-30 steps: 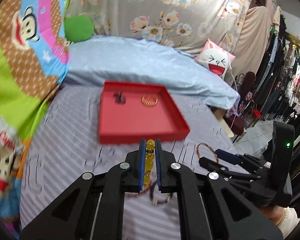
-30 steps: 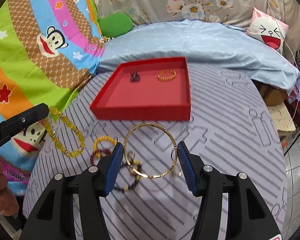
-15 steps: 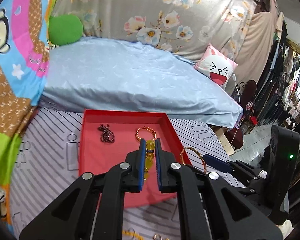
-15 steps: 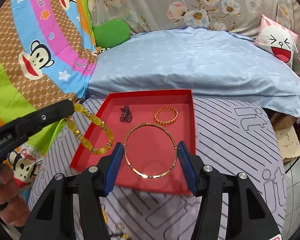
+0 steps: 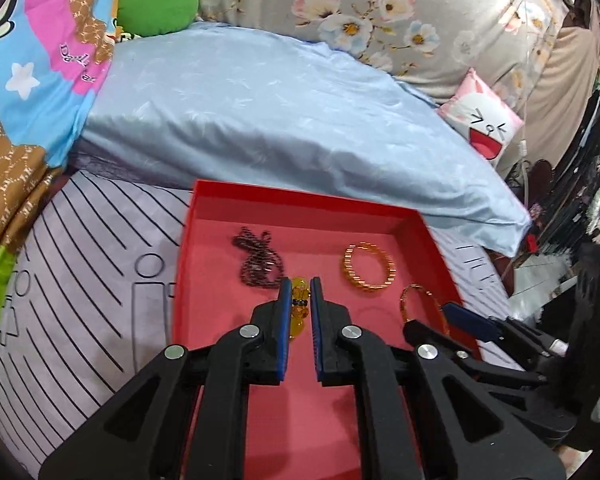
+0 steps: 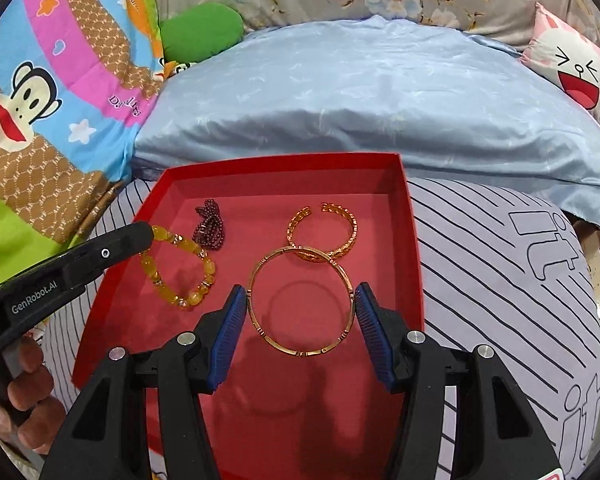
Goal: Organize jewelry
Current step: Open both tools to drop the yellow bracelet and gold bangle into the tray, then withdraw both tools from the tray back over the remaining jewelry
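Note:
A red tray [image 5: 308, 204] [image 6: 414, 264] lies on the striped bedsheet. In it are a dark bead string [image 5: 258, 260] [image 6: 210, 222] and a gold cuff bracelet [image 5: 368, 268] [image 6: 324, 236]. My left gripper [image 5: 299, 300] is shut on a yellow bead bracelet [image 5: 299, 312] [image 6: 180, 268] and holds it over the tray's left part. My right gripper [image 6: 300, 306] is shut on a large thin gold bangle [image 6: 300, 300] and holds it just above the tray's middle, with its shadow on the tray floor. The bangle [image 5: 420, 300] and the right gripper's fingers [image 5: 468, 320] also show in the left wrist view.
A light blue pillow [image 6: 360, 92] lies right behind the tray. A green cushion [image 6: 204, 30] and a cartoon blanket [image 6: 52, 92] are at the left, a pink face cushion [image 6: 576, 68] at the right. The bed edge drops off to the right.
Both grippers moved forward from the sheet in front of the tray to above the tray, each carrying its bracelet, and came lower over the tray floor.

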`<state>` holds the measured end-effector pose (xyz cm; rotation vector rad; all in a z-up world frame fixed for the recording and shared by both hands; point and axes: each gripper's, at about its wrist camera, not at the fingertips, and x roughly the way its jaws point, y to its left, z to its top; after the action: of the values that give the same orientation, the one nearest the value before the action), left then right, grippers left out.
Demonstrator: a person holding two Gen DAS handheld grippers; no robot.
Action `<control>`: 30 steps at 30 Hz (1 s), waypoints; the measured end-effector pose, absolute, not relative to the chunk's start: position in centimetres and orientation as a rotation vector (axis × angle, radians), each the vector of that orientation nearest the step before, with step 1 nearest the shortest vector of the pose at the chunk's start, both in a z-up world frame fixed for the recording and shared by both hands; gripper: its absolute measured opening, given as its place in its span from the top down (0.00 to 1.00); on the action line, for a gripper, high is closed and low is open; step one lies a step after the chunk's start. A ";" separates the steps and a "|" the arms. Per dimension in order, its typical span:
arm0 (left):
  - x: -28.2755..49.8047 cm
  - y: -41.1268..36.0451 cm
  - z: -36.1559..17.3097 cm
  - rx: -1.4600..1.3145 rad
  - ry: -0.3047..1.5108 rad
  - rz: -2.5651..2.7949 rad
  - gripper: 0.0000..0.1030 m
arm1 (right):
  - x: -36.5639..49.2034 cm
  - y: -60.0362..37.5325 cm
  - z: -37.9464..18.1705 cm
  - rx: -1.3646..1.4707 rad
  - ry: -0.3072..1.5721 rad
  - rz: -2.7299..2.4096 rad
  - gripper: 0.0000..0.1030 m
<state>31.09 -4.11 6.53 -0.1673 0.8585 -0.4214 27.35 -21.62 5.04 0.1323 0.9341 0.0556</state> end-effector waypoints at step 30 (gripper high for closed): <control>26.0 -2.9 10.3 -0.041 0.711 -0.282 0.60 | 22.8 -21.8 8.8 0.140 0.862 0.039 0.46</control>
<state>26.00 -2.88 10.32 -0.0413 0.7107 -0.2815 22.82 -21.84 8.83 0.1399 0.8620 0.0386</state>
